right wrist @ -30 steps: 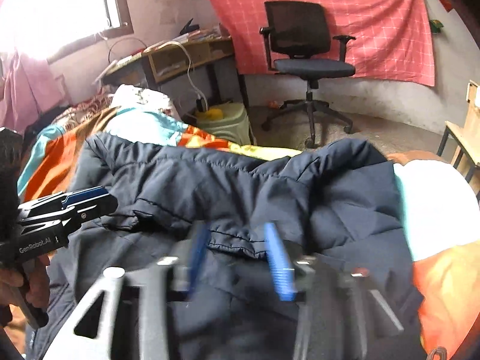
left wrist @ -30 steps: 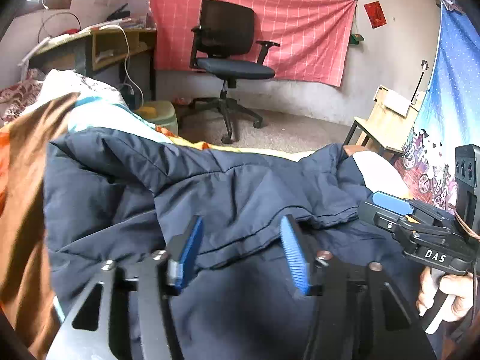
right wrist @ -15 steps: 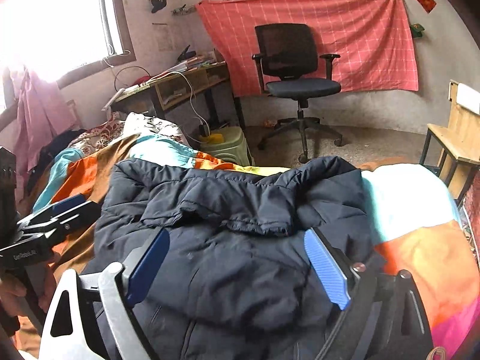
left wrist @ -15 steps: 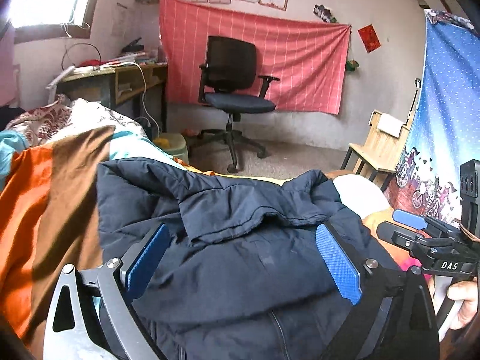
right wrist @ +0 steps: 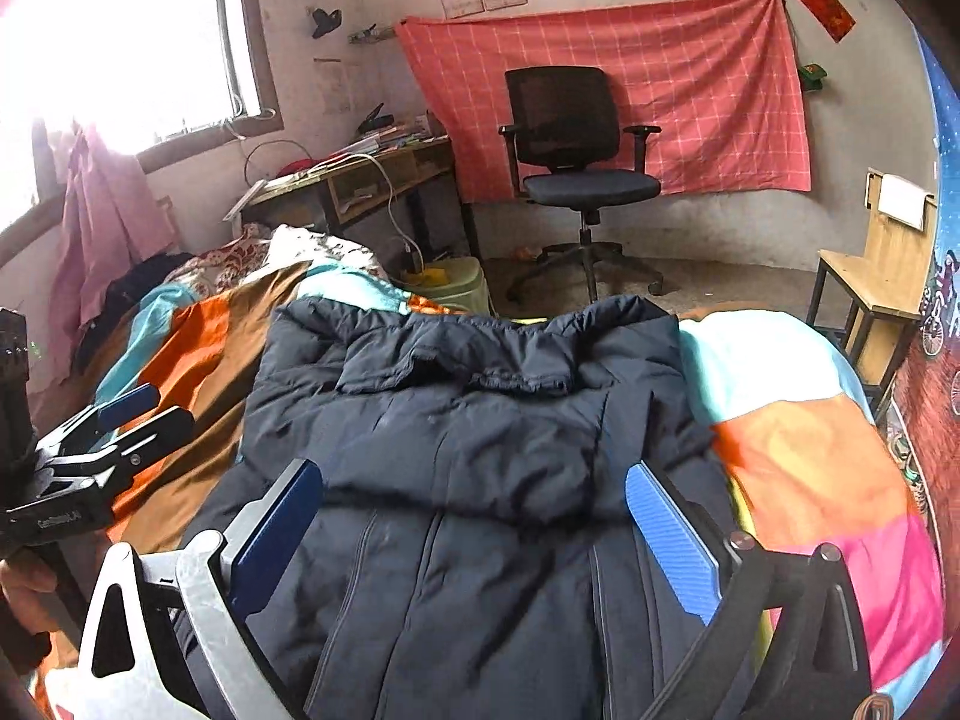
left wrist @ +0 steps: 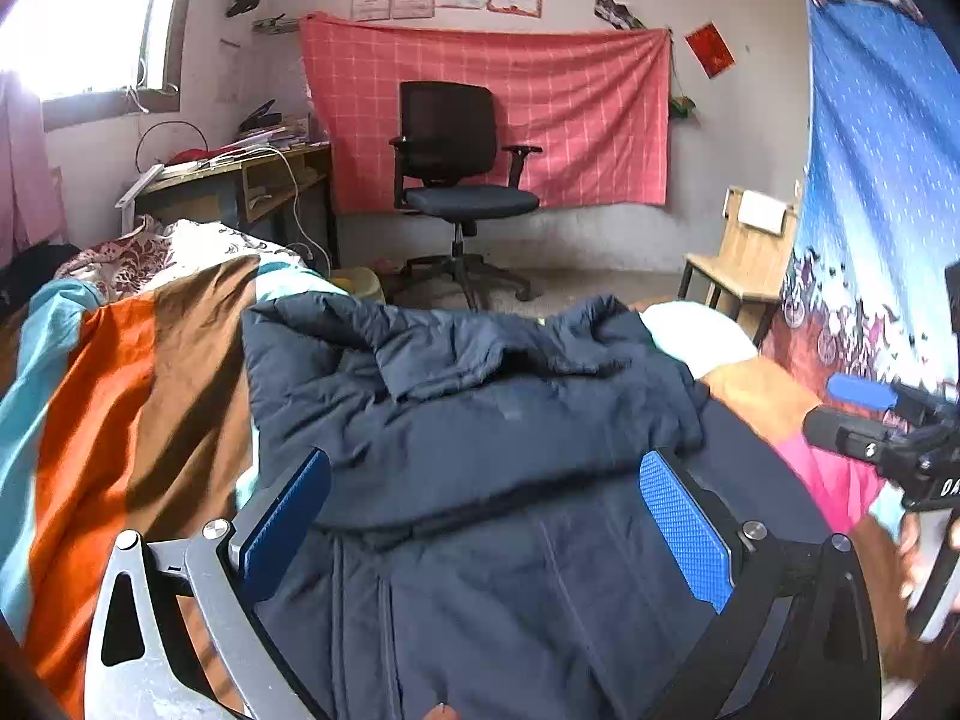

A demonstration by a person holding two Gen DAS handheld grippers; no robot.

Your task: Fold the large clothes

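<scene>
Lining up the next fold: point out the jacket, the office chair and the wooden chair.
jacket (right wrist: 480,438): right wrist view, folded-over upper panel.
office chair (right wrist: 591,186): right wrist view, seat cushion.
wooden chair (left wrist: 735,267): left wrist view, seat board.

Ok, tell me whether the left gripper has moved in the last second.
Yes. The left gripper opened and pulled back: the office chair sits lower in its view, more wall above.
</scene>
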